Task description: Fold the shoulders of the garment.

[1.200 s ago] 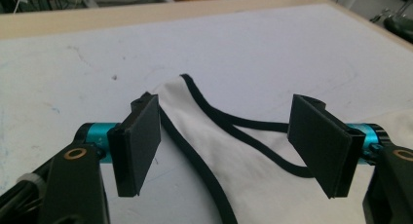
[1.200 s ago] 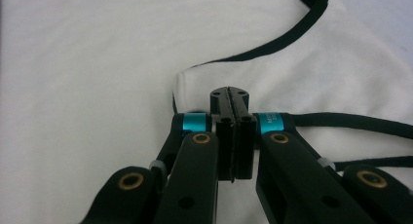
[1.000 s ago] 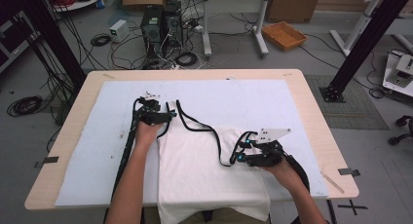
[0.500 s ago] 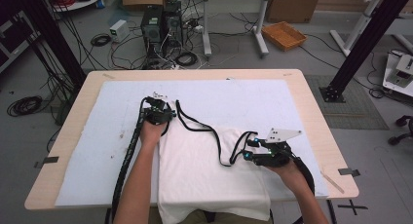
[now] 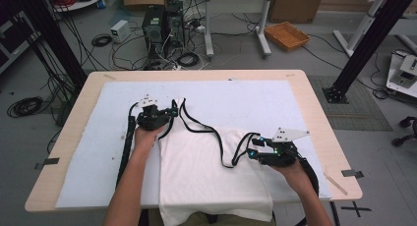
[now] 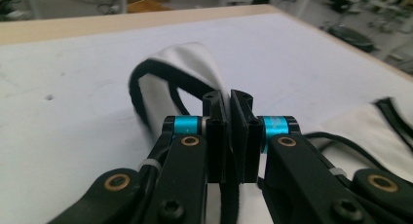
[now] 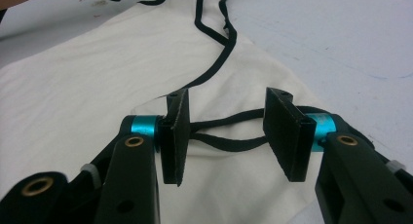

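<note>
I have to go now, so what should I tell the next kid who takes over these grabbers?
Left hand-held gripper: shut on the white top, pinching its black-edged strap at the upper left corner.
Right hand-held gripper: open, jaws either side of a black strap loop at the top's right shoulder, not gripping yet.
The white top lies fairly flat on the white cloth-covered table, its bottom hem hanging over the near edge.
Done: left strap held.
Left: probably close the right one on its strap, then carry on arranging the top.
</note>
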A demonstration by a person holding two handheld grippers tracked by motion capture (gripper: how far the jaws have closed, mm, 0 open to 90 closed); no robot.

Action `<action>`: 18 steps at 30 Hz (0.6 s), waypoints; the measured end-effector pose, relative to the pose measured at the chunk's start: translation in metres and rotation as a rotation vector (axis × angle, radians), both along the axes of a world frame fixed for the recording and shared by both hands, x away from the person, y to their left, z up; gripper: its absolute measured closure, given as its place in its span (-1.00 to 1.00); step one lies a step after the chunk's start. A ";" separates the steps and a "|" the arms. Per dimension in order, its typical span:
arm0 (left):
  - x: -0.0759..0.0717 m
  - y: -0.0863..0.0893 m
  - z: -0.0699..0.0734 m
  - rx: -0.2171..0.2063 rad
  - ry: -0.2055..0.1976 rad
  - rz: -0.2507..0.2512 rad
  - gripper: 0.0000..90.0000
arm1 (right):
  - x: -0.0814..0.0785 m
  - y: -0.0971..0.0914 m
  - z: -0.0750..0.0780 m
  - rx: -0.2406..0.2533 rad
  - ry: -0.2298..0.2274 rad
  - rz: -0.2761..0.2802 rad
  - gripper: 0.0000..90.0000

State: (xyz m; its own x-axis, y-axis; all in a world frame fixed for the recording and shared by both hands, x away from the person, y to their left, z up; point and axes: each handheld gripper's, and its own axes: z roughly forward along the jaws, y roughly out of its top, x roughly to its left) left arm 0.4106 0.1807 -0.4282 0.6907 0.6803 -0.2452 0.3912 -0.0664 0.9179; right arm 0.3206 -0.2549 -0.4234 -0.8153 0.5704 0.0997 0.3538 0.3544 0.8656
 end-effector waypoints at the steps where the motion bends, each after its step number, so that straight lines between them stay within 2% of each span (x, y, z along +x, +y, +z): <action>1: -0.005 0.000 0.000 -0.006 -0.002 -0.018 0.88 | 0.000 0.001 0.000 0.001 0.005 -0.002 0.18; 4: -0.018 0.000 -0.002 -0.033 -0.010 -0.065 0.88 | 0.001 0.003 0.000 -0.004 0.004 0.000 0.17; 5: -0.018 0.000 -0.002 -0.033 -0.010 -0.065 0.88 | 0.001 0.003 0.000 -0.004 0.004 0.000 0.17; 6: -0.026 -0.002 -0.005 -0.028 -0.008 -0.094 0.88 | 0.002 0.003 0.000 -0.006 0.005 0.002 0.17; 7: -0.026 -0.002 -0.005 -0.028 -0.008 -0.094 0.88 | 0.002 0.003 0.000 -0.006 0.005 0.002 0.17; 8: -0.034 -0.003 -0.009 -0.022 -0.007 -0.118 0.88 | 0.003 0.003 -0.001 -0.006 0.005 0.002 0.17; 13: -0.048 0.000 -0.012 -0.025 -0.022 -0.142 0.88 | 0.004 0.002 0.000 -0.001 0.010 -0.008 0.16; 15: -0.061 0.004 -0.013 -0.026 -0.029 -0.163 0.87 | 0.004 0.001 -0.001 -0.005 0.010 -0.007 0.15; 16: -0.061 0.004 -0.013 -0.026 -0.029 -0.163 0.81 | 0.004 0.001 -0.001 -0.005 0.010 -0.007 0.15; 17: -0.068 0.007 -0.014 -0.018 -0.009 -0.169 0.62 | 0.004 0.002 -0.001 -0.010 0.012 -0.006 0.15; 18: -0.068 0.007 -0.014 -0.018 -0.009 -0.169 0.35 | 0.004 0.002 -0.001 -0.010 0.012 -0.006 0.15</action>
